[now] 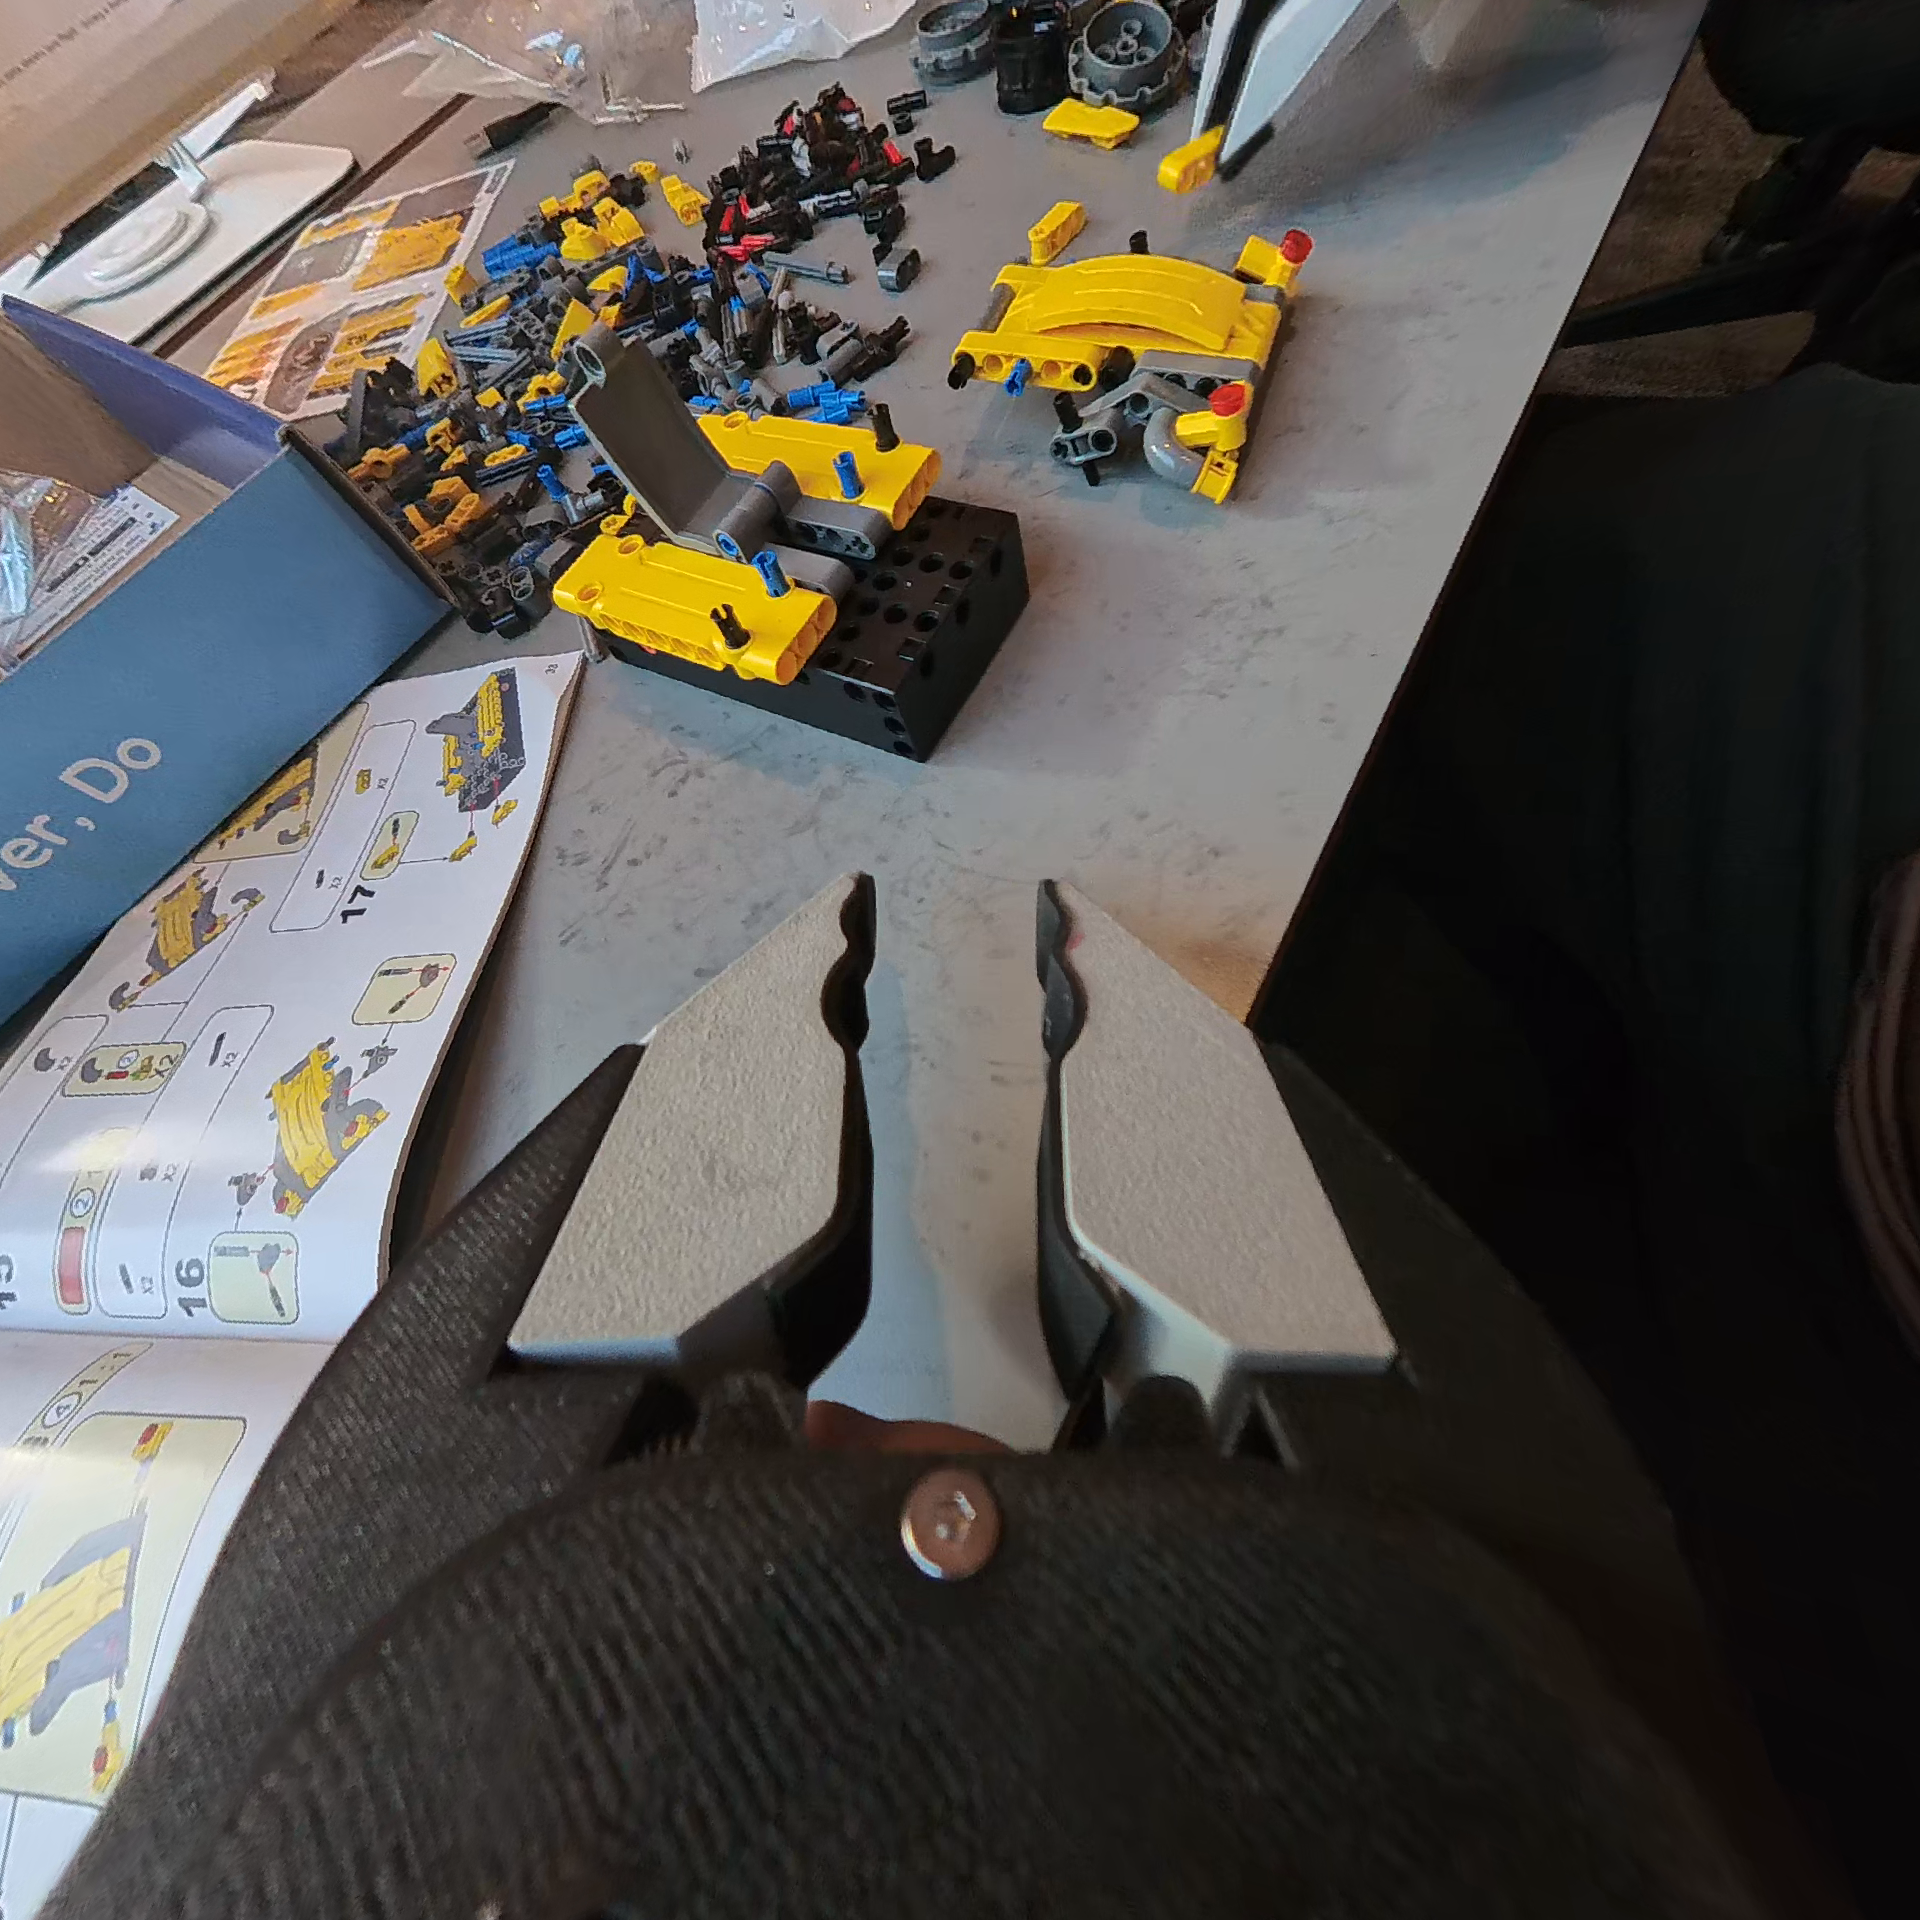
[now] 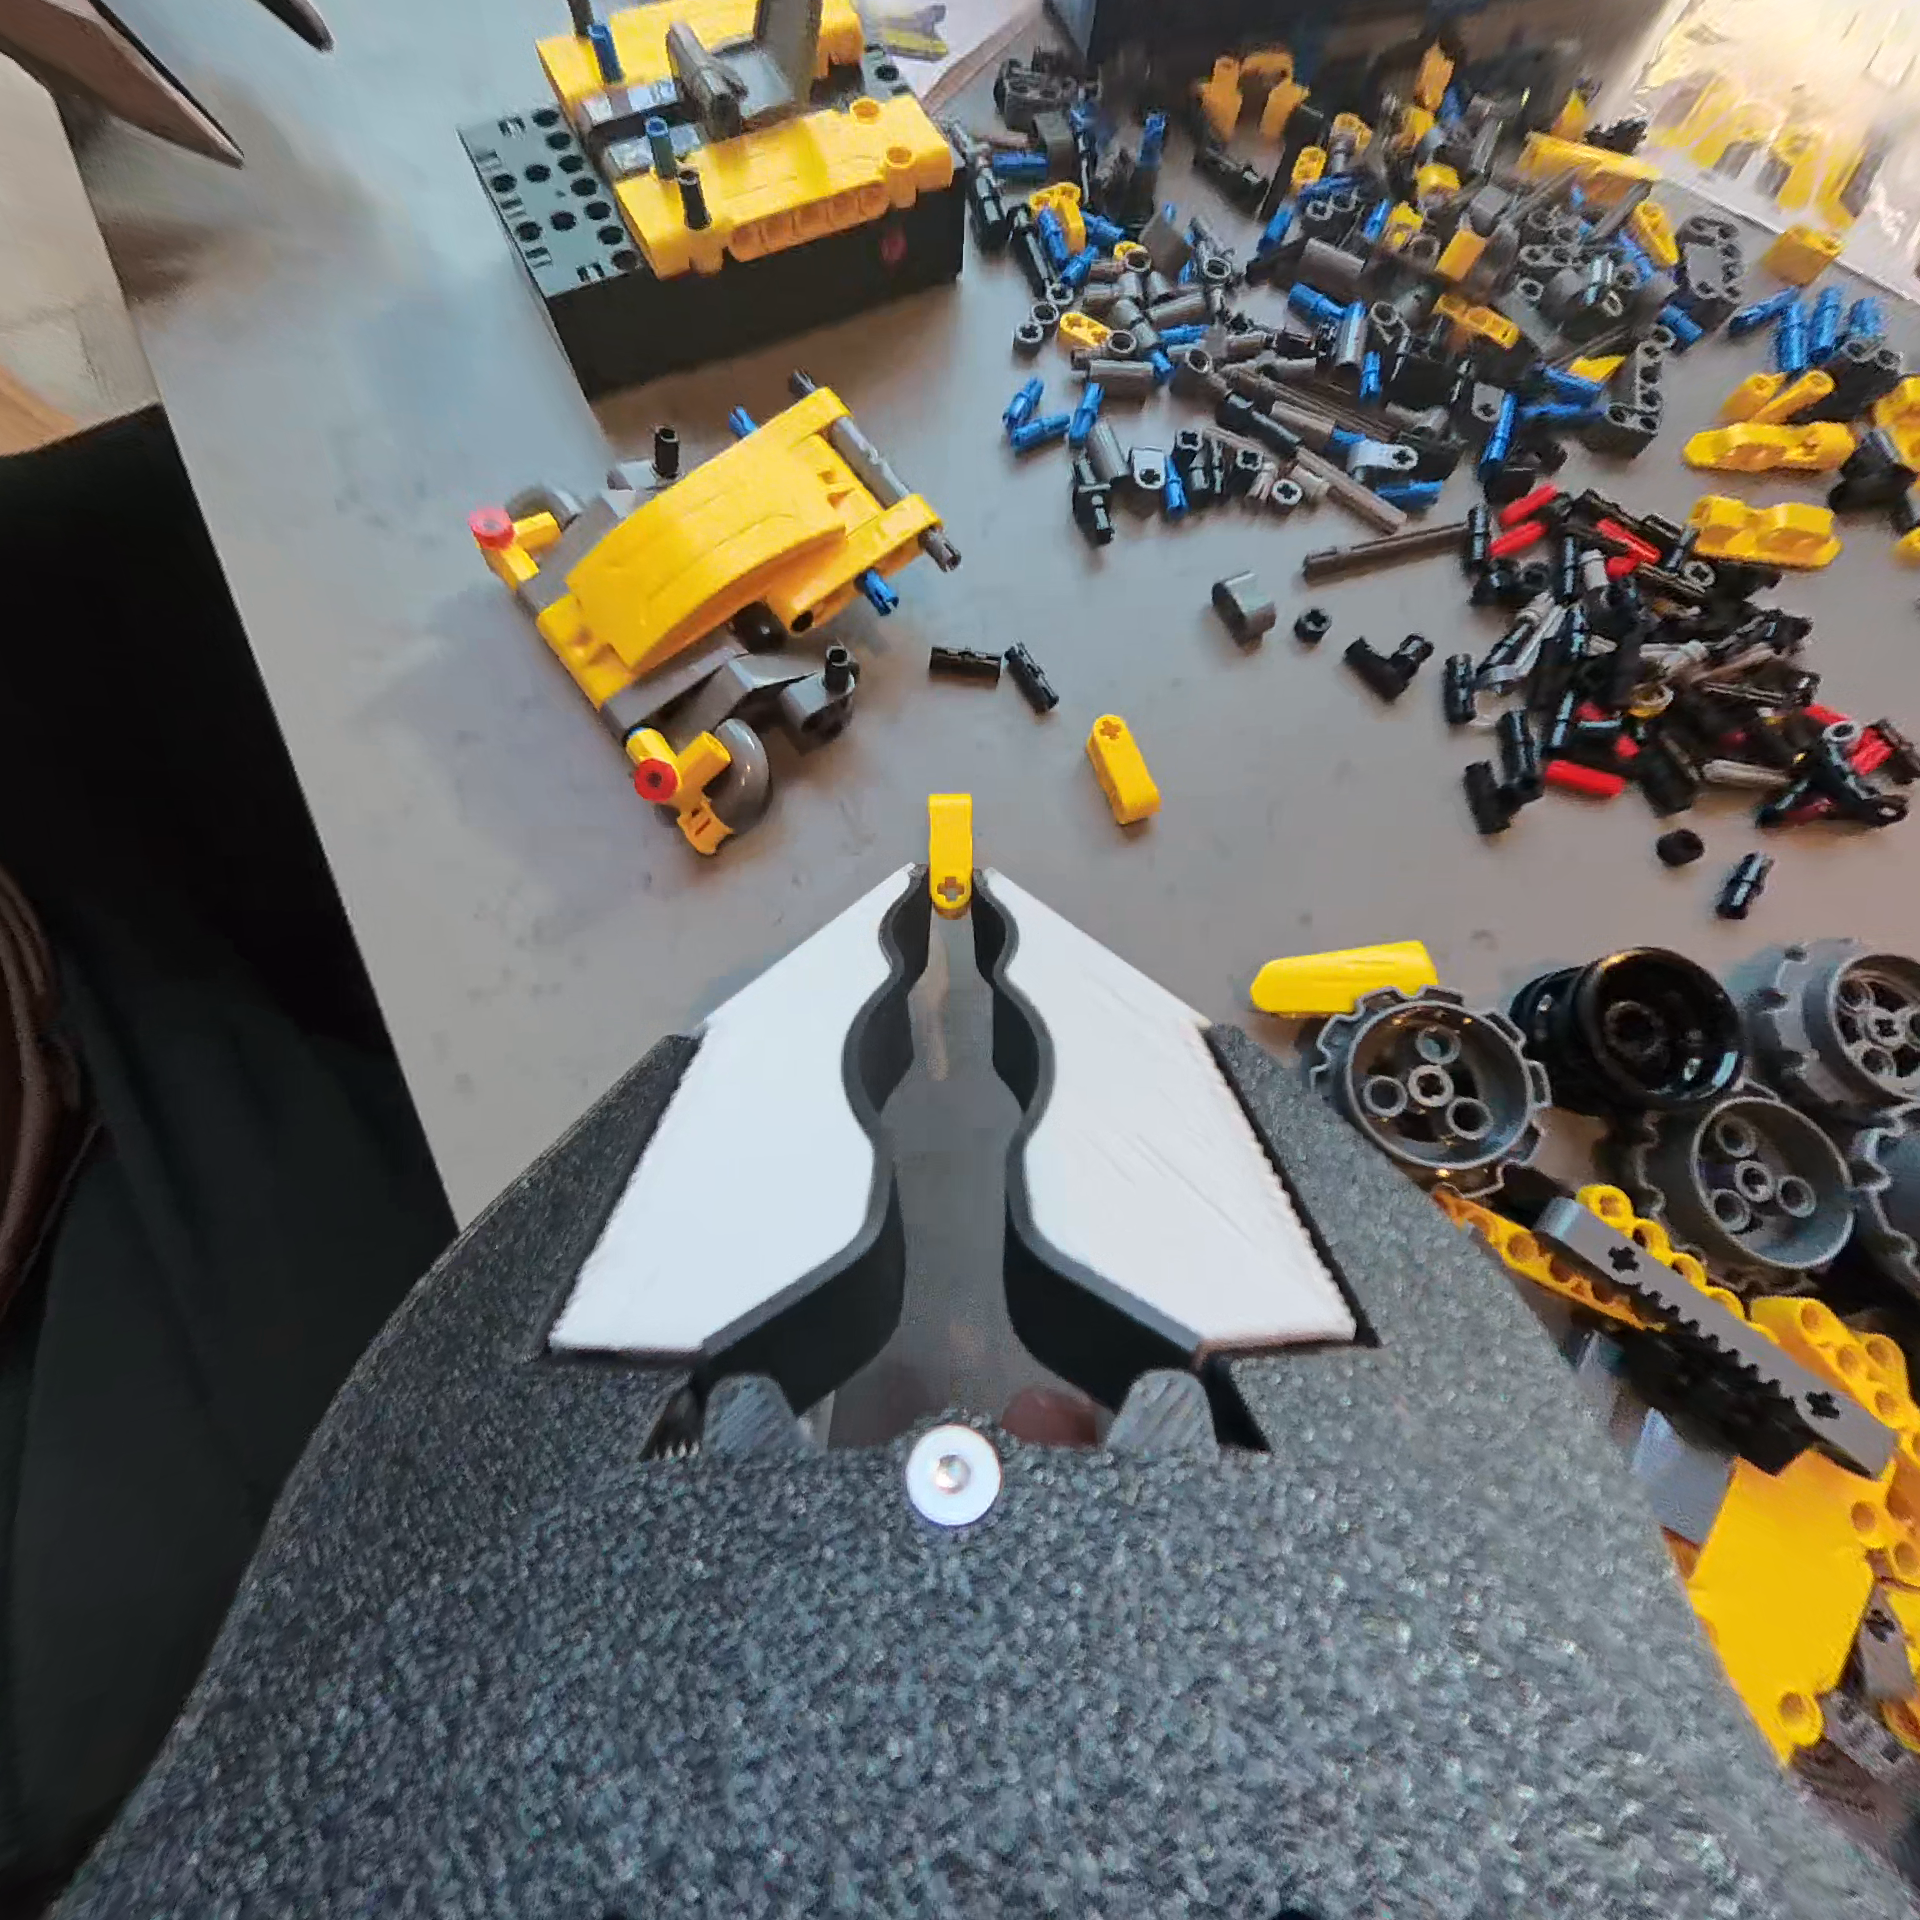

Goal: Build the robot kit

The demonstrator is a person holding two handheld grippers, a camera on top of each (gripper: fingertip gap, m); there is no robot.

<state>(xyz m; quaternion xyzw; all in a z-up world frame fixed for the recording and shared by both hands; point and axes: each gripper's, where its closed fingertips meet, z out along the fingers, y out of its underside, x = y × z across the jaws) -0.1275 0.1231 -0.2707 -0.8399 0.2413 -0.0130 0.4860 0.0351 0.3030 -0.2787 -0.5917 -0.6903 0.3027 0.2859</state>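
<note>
My right gripper (image 2: 950, 881) is shut on a small yellow connector piece (image 2: 949, 844) and holds it above the grey table (image 2: 343, 436). Ahead of it lies a yellow curved sub-assembly (image 2: 717, 582) with red studs, and a second loose yellow connector (image 2: 1122, 769). My left gripper (image 1: 956, 894) is open and empty, low over the table (image 1: 1195, 707) near its front edge. Beyond it stands a black perforated block with yellow panels and a grey lever (image 1: 769, 582); it also shows in the right wrist view (image 2: 727, 197). The yellow sub-assembly (image 1: 1132, 343) lies farther right.
A heap of small blue, black, yellow and red pieces (image 2: 1455, 436) covers the table's middle. Grey wheels and gears (image 2: 1714, 1101) lie at the right. An open instruction booklet (image 1: 239, 1039) and a blue box (image 1: 187, 665) sit at the left. The other gripper's tip (image 1: 1257, 94) shows far off. One gripper's finger ends stand about 25 centimetres off the other's.
</note>
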